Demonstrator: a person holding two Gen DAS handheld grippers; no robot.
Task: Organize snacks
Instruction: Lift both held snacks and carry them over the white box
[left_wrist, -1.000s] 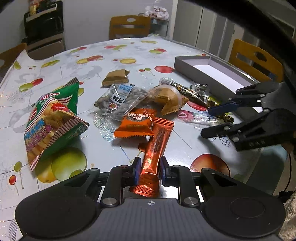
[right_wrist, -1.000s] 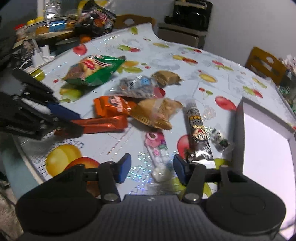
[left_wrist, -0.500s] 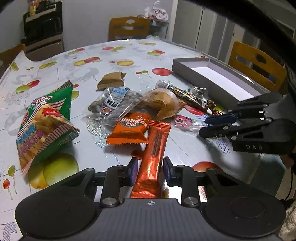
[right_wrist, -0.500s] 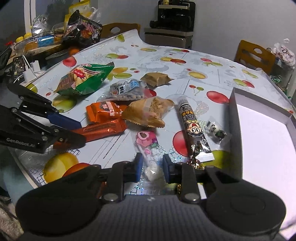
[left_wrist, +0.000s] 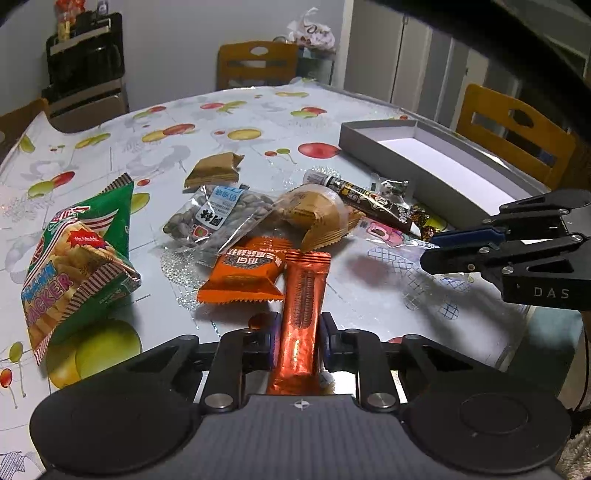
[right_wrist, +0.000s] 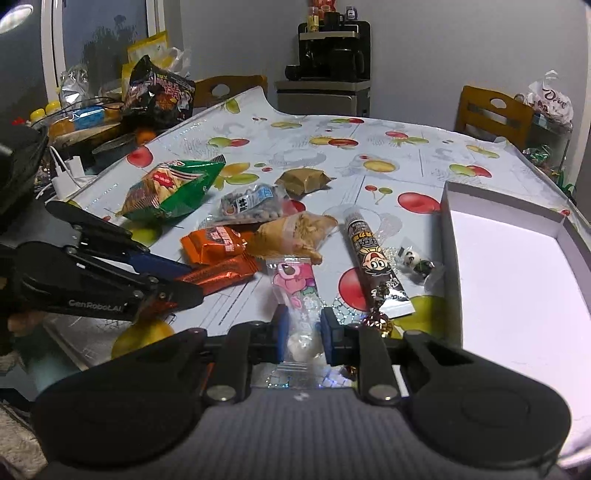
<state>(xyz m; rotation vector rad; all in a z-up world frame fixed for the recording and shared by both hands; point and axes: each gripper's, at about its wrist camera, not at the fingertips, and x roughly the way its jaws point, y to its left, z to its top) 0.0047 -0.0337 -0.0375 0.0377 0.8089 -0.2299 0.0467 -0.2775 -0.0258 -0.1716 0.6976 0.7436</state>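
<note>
My left gripper is shut on a long orange snack bar, lifted at the table's near edge; the bar also shows in the right wrist view. My right gripper is shut on a clear packet with a pink bear. An open grey box with a white floor stands to the right. On the table lie a green cracker bag, an orange packet, a nut bag, a tan pastry and a dark tube snack.
A brown wrapped snack lies farther back, a small panda candy by the box. The fruit-print tablecloth covers the table. Wooden chairs stand around it. Clutter and a black snack bag sit at the far left.
Both grippers closed: the left on the orange bar, the right on the pink bear packet. Both wrist views rose slightly, lifting the near ends of the snacks.
</note>
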